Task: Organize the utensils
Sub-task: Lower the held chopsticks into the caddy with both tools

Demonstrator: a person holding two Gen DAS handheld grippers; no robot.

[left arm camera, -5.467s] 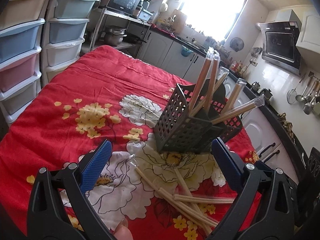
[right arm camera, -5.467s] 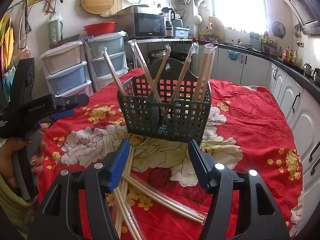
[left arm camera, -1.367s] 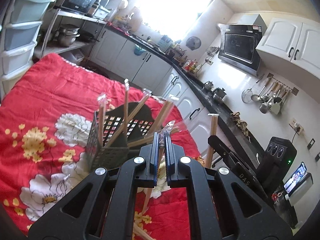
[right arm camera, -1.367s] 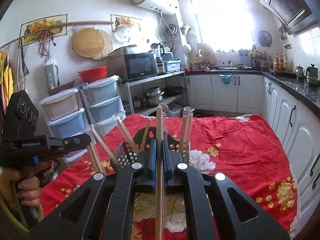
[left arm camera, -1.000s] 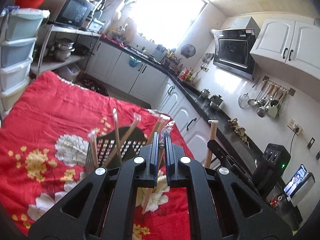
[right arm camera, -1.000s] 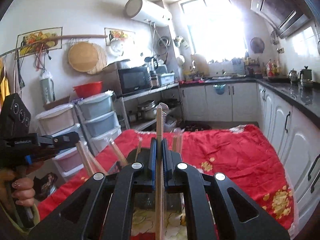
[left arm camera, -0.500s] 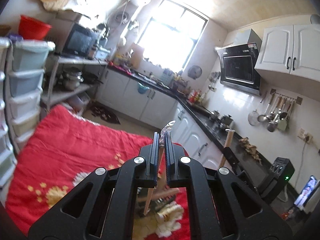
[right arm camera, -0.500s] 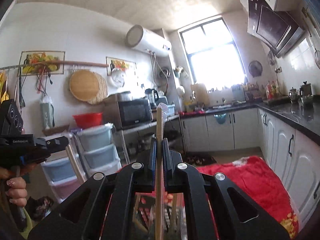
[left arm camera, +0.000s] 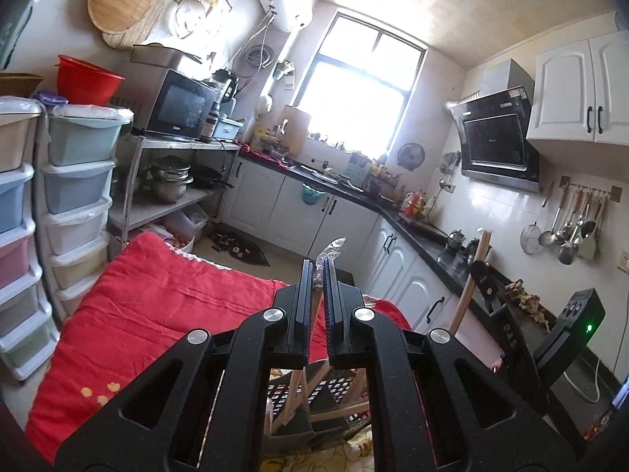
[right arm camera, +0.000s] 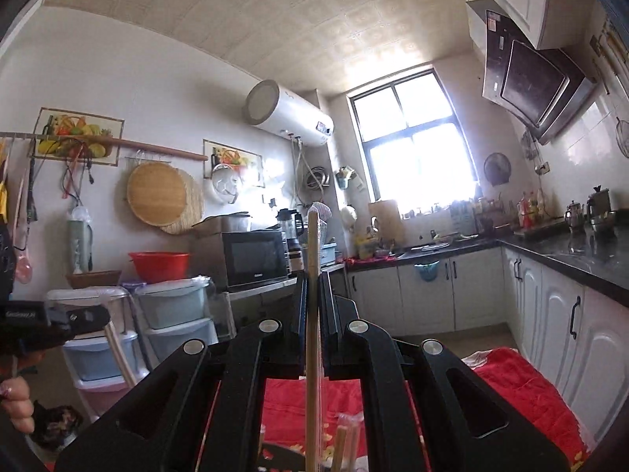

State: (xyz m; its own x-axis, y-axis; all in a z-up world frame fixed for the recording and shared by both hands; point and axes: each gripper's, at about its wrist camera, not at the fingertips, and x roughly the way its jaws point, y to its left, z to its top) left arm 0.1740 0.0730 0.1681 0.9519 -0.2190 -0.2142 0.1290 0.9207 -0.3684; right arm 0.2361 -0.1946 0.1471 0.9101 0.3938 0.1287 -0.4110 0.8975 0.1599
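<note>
- Two grippers, one in each of the person's hands, each with its fingers clamped on one wrapped pair of chopsticks.
- The left gripper (left arm camera: 319,271) is closed on a wrapped pair of chopsticks (left arm camera: 295,387); the crinkled clear wrapper tip sticks up between the pads, and the wooden shaft hangs down toward the basket.
- The right gripper (right arm camera: 313,283) is closed on a second wrapped pair (right arm camera: 313,259), held upright, its top rising above the fingertips and its shaft running down through the gap between the two arms.
- One dark mesh utensil basket (left arm camera: 342,389) stands on the red floral cloth (left arm camera: 157,299), seen under the left gripper, toward the cloth's edge nearest the white cabinets; its exact spot is partly hidden.
- Inside the basket at least three more wooden sticks lean at angles in the left wrist view; an exact count cannot be made.
- In the right wrist view, two wrapped tips (right arm camera: 346,438) show low, just beside the held pair.
- From the left wrist view the right gripper's stick (left arm camera: 469,275) shows well to the right.
- One hand (right arm camera: 15,405) is visible at the right wrist view's left edge.
</note>
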